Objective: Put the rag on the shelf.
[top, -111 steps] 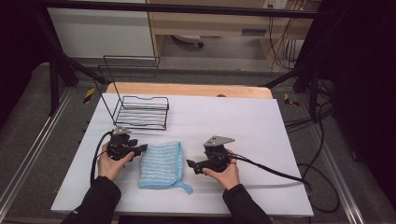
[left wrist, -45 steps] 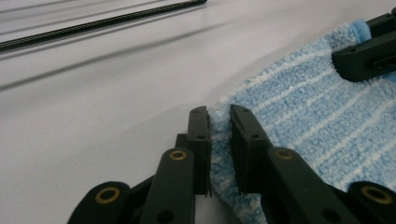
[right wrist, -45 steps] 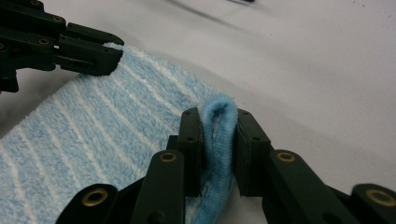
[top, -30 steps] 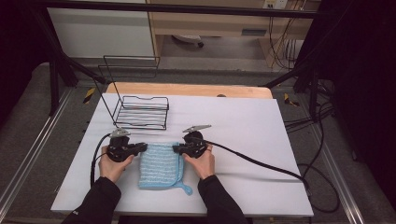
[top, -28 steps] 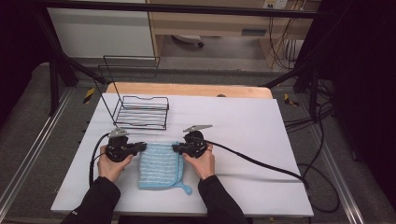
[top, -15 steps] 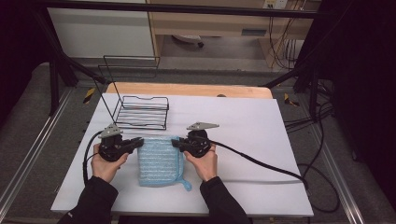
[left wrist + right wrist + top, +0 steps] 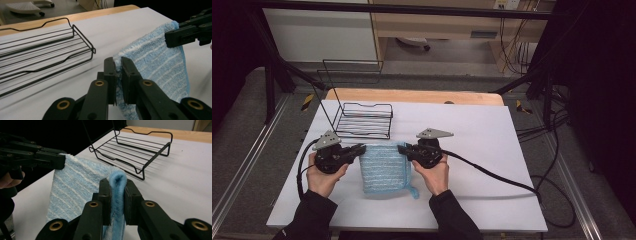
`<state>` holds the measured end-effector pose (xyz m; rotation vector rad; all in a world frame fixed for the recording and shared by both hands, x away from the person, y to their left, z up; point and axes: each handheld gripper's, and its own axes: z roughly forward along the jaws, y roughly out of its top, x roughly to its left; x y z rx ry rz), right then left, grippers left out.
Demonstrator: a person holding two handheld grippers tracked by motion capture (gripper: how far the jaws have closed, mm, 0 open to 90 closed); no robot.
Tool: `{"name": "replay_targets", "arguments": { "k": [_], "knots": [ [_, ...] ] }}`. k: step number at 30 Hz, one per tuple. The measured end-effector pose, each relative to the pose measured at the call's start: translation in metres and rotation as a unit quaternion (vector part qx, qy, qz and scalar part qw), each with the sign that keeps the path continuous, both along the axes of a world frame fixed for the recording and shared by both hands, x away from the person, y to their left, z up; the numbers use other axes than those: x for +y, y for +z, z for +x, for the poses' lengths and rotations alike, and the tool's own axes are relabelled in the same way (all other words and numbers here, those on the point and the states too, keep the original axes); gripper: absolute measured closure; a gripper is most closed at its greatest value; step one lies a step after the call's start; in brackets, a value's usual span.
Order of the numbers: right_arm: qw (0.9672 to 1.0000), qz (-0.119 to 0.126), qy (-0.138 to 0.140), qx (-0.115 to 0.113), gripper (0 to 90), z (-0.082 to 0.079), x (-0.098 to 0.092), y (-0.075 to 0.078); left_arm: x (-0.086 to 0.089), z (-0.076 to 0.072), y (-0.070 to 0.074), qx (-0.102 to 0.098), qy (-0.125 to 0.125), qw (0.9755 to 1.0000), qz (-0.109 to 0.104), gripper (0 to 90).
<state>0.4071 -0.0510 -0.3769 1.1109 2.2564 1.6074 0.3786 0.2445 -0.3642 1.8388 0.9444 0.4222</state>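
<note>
A light blue striped towel (image 7: 383, 167) hangs between my two grippers above the white table, its lower edge still near the tabletop. My left gripper (image 7: 361, 149) is shut on the towel's far left corner (image 7: 118, 65). My right gripper (image 7: 402, 148) is shut on the far right corner, where the blue hem (image 7: 117, 182) folds between the pads. In the left gripper view the right gripper (image 7: 175, 37) pinches the opposite corner; in the right gripper view the left gripper (image 7: 50, 160) does the same. A small loop (image 7: 414, 192) dangles from the towel's near right corner.
A black wire rack (image 7: 362, 120) stands on the white table (image 7: 492, 150) just behind the towel, with a tall wire back. A wooden board (image 7: 412, 96) edges the table's far side. A black cable (image 7: 502, 177) trails right from my right gripper.
Both grippers closed on the towel's far corners and have risen together, lifting its far edge off the table; the towel now hangs stretched between them.
</note>
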Motion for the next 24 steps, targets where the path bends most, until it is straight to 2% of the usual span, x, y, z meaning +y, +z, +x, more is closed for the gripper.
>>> {"name": "replay_targets", "arguments": {
  "k": [16, 24],
  "knots": [
    [0.9986, 0.021, -0.004, -0.049, 79.3, -0.012, 0.002, 0.024, 0.004, -0.01, 0.025, -0.039, 0.013, 0.9991, -0.014, 83.4],
    [0.9958, 0.03, -0.011, -0.086, 79.3, -0.013, 0.008, 0.038, 0.009, -0.007, 0.039, -0.057, 0.022, 0.9977, -0.028, 83.4]
  ]
}}
